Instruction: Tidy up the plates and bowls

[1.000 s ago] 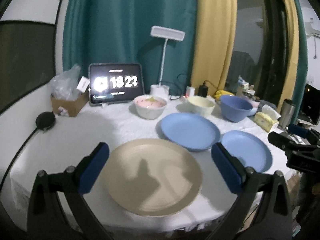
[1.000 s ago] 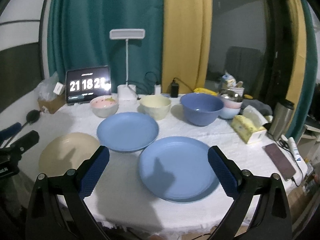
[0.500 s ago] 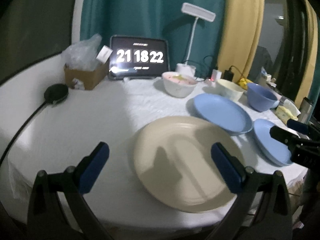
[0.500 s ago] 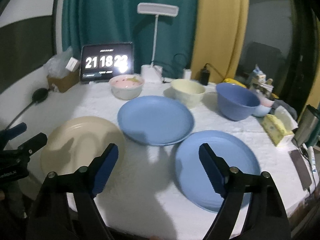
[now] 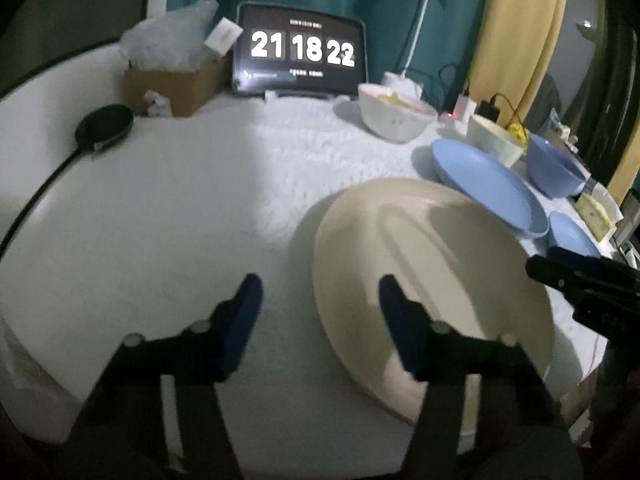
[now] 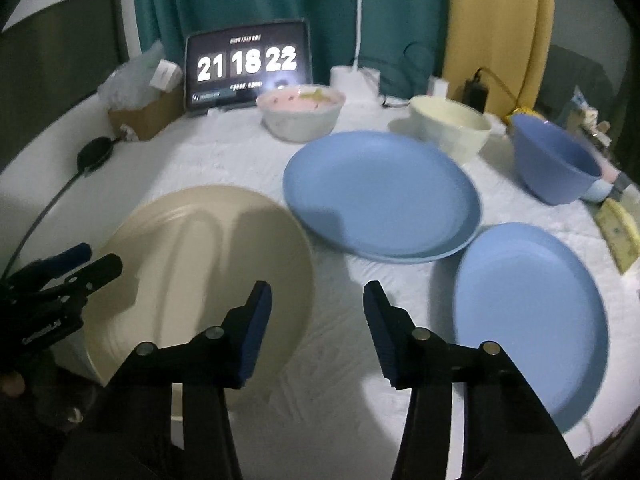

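1. Left wrist view: the left gripper (image 5: pixel 320 300), with its blue-padded fingers apart and closing, hangs over the white cloth-covered table (image 5: pixel 180 220). The left rim of the large round beige plate (image 5: pixel 432 280) lies between the fingers, though the pads do not press on it.
2. Past the beige plate lies a big round blue plate (image 5: pixel 488 184), touching or just overlapping its far edge; a smaller blue plate (image 5: pixel 572 236) shows at the right edge.
3. Along the back stand a white bowl with a pink inside (image 5: pixel 394 114), a cream bowl (image 5: pixel 494 140) and a deep blue bowl (image 5: pixel 554 168), near a tablet showing a clock (image 5: pixel 300 54).
4. The black tip of the right gripper (image 5: pixel 568 272) enters from the right, over the beige plate's right rim.
5. Right wrist view: the right gripper (image 6: pixel 318 316) has its fingers apart and closing, with only bare cloth between them. It sits between the beige plate (image 6: pixel 200 264) at left and the smaller blue plate (image 6: pixel 528 312) at right.
6. The big blue plate (image 6: pixel 380 196) lies ahead, its near rim overlapping the smaller plate's edge. The left gripper (image 6: pixel 80 264) hovers at the beige plate's left rim.
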`<state>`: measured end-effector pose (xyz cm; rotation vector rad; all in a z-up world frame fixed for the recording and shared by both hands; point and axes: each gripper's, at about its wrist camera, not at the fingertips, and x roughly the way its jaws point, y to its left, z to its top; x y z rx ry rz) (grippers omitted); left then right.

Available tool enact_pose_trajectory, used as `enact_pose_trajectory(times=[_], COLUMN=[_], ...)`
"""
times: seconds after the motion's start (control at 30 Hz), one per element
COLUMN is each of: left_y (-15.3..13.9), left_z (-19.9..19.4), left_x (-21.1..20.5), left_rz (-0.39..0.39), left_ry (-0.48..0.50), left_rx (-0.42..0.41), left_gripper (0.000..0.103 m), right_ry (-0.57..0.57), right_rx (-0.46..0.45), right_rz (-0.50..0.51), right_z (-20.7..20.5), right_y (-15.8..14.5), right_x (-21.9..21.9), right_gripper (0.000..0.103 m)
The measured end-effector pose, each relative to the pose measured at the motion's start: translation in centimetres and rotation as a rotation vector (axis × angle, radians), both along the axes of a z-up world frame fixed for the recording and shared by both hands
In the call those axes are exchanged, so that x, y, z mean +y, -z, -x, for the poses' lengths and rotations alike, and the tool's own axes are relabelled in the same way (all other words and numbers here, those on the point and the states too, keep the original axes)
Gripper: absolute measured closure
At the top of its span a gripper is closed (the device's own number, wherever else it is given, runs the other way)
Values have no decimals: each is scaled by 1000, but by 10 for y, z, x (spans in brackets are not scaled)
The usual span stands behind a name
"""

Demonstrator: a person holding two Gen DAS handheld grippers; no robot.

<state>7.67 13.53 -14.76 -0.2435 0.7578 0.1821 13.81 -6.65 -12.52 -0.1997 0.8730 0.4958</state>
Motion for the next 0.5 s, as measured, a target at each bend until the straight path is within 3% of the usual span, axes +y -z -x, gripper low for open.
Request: enact_pose_trajectory(times=[0.2, 0.5], left_y=[3, 3], left_z=[-7, -11], left_x=[-3, -11], left_rz=[-18, -33], left_ry=[10, 24], left_rx=[26, 39], left_gripper=[57, 74], right_ry=[-21, -42], right_rx=[42, 82], right_rz=[-5, -15], right_z=[-9, -13], right_y=[11, 23], right_x=[7, 7], right_gripper=[70, 82])
